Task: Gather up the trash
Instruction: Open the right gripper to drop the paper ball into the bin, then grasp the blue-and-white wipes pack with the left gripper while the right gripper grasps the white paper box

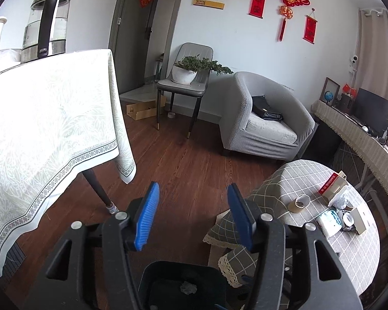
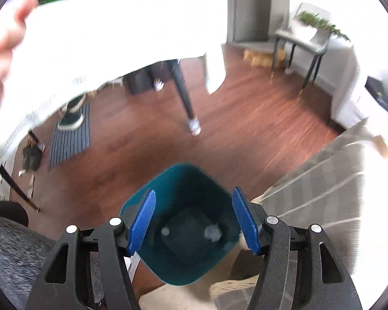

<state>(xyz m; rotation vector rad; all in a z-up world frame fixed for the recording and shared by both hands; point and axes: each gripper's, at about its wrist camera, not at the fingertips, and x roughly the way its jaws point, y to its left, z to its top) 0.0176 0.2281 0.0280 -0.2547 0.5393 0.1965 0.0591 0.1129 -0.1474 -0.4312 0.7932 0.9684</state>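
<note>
Wooden floor holds the bin (image 2: 186, 222), two scraps already inside; more trash sits on the checked table (image 1: 359, 242) right of it. Your left gripper (image 1: 192, 217) and right gripper (image 2: 194, 222) gape empty. That crumpled tissue (image 1: 329, 221) looks light and soft: pinch its middle gently

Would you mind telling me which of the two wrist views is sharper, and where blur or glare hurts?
Left wrist view: sharp, evenly lit; kettle and armchair are crisp, though fisheye bends the edges. Right wrist view: motion-smeared, the tablecloth blown out to white, and the scraps in the bin only soft blobs.
</note>
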